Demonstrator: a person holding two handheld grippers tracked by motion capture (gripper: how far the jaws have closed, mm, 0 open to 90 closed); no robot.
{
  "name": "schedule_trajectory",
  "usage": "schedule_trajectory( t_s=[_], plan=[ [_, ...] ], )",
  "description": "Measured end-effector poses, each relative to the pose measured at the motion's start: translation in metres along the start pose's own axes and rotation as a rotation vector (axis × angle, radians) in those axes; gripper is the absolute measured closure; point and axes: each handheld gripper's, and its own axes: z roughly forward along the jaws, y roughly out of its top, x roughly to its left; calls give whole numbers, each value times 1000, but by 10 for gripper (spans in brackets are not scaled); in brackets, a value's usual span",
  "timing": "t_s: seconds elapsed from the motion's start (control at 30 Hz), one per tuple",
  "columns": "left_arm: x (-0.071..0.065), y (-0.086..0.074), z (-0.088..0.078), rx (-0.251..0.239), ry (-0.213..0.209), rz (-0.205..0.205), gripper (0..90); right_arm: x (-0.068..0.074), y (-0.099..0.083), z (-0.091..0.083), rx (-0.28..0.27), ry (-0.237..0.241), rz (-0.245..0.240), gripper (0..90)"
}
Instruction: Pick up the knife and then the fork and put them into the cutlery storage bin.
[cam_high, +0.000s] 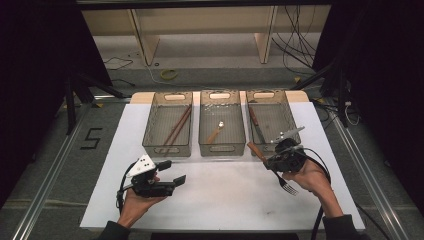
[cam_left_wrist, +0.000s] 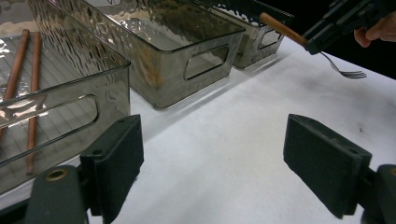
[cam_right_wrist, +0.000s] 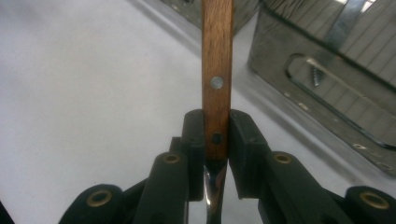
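Observation:
A fork with a wooden handle (cam_high: 257, 151) and metal tines (cam_high: 287, 186) hangs above the white table, held by my right gripper (cam_high: 275, 161), whose jaws are shut on the handle's lower end (cam_right_wrist: 216, 135). The handle points toward the right-hand bin (cam_high: 266, 117); the tines point back toward the person. From the left gripper view, the fork (cam_left_wrist: 343, 71) shows at the upper right. My left gripper (cam_high: 172, 172) rests low at the front left, jaws wide open with nothing between the pads (cam_left_wrist: 119, 163).
Three smoky clear bins stand in a row at the table's far side. The left bin (cam_high: 168, 122) holds chopsticks (cam_high: 177, 125), the middle bin (cam_high: 221, 122) a spoon (cam_high: 216, 132), the right bin a knife (cam_high: 256, 124). White table surface (cam_high: 225, 195) lies between the hands.

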Motion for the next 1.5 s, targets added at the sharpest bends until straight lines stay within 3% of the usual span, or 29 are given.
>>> schedule_trajectory(
  t_s=[0.8, 1.5],
  plan=[
    [0, 0, 0, -2, 3, 2, 194, -12, 5, -18, -135, -2, 46, 779],
    [0, 0, 0, -2, 5, 1, 194, -22, 13, -23, -185, -10, 74, 779]
  ],
)
